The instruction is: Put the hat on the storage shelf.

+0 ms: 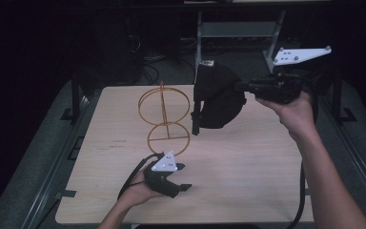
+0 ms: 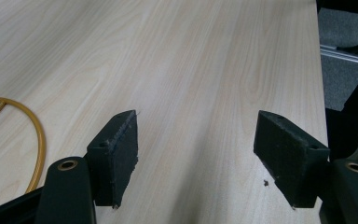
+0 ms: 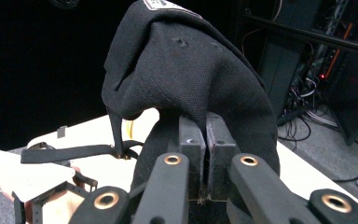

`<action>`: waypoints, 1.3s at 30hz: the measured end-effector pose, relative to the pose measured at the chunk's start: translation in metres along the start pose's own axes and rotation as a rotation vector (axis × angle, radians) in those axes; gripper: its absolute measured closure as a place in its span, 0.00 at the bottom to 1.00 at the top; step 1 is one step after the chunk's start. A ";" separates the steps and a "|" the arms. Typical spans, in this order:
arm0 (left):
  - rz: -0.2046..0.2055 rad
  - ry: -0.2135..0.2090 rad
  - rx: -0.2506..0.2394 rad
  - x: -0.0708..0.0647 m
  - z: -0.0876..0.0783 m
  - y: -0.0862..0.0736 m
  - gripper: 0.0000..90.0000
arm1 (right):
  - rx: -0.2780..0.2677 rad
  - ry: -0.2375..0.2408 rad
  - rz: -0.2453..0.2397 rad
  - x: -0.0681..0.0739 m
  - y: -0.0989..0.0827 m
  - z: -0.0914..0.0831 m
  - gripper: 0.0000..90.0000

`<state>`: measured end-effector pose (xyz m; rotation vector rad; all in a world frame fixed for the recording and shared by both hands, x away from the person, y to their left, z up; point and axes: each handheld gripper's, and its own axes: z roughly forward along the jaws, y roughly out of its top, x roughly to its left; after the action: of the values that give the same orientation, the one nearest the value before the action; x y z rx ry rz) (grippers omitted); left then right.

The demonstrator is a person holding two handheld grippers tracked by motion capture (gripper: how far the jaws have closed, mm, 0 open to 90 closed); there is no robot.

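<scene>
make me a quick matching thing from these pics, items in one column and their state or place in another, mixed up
Column 1:
1. black cap
2. gold wire stand
3. left gripper
4. right gripper

Column 2:
a. open, low over the table
b. standing on the table
c. held up in the air
d. shut on fabric

Pairs: 1-c, 2-b, 3-a, 4-d
</scene>
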<state>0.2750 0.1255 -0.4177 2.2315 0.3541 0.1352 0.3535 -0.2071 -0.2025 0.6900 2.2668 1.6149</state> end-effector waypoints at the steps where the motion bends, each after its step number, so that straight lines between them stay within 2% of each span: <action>1: 0.000 0.000 -0.001 0.000 0.000 0.000 0.34 | -0.004 0.005 -0.008 0.000 0.004 0.003 0.97; 13: -0.015 0.010 -0.011 0.007 -0.007 -0.001 0.33 | 0.007 0.052 -0.049 0.009 0.043 0.041 0.97; 23: -0.027 0.010 -0.031 0.009 -0.008 -0.002 0.33 | 0.045 0.098 -0.058 0.011 0.062 0.077 0.97; 34: -0.040 0.006 -0.033 0.010 -0.005 -0.002 0.33 | 0.076 0.110 -0.065 0.009 0.078 0.117 0.97; 39: -0.021 0.011 -0.029 0.012 -0.007 -0.002 0.33 | 0.095 0.118 -0.066 0.009 0.081 0.137 0.97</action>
<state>0.2845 0.1349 -0.4151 2.1985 0.3795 0.1411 0.4300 -0.0699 -0.1724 0.5489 2.4369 1.5646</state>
